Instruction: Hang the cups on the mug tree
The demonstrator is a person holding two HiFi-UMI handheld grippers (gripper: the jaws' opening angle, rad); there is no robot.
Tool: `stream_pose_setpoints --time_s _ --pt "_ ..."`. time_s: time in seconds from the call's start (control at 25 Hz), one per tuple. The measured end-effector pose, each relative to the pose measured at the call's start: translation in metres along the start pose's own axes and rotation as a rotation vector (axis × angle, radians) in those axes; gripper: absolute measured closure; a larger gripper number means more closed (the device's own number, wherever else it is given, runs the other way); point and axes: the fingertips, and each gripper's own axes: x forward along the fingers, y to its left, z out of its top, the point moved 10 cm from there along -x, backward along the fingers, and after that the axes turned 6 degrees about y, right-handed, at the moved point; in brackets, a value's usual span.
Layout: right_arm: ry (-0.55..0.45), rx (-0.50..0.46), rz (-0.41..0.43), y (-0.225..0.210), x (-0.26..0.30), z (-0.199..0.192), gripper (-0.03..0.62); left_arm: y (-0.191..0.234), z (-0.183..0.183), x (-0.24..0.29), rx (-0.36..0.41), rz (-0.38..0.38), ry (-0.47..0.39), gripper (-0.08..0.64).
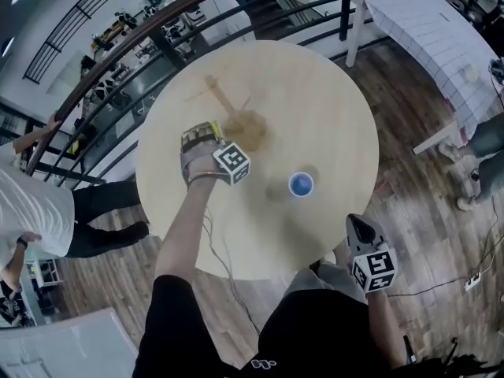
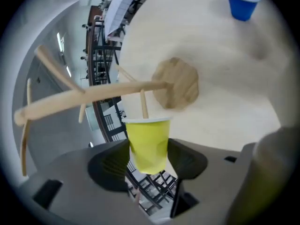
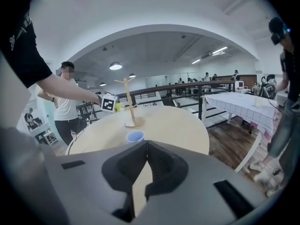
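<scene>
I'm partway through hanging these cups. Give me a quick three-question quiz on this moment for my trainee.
1. True or false: the left gripper is clamped on the yellow cup.
2. Where is the blue cup? A: stacked inside the yellow cup. B: upright on the round table. C: on the floor.
3. Fill in: the jaws of the right gripper are ____, with nothing between them.
Key: 1 true; 2 B; 3 shut.
</scene>
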Motion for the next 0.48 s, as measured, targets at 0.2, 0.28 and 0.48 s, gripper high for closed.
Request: stream_pose_setpoints --time_s 0.2,0.28,0.48 --pt "0.008 0.003 -0.004 0.004 0.003 0.0 0.583 -0.01 0.03 -0.005 0.109 0.035 -0.01 0.304" --pt "0.015 -0.002 -0.006 0.005 0.003 -0.001 0.583 -0.015 0.04 -0.005 0.141 0.045 -0.018 0.302" --pt "0.031 -0.011 -0.019 0.003 0.001 -0.001 0.583 -0.027 0.043 -0.001 0.169 0.078 -0.024 0.302"
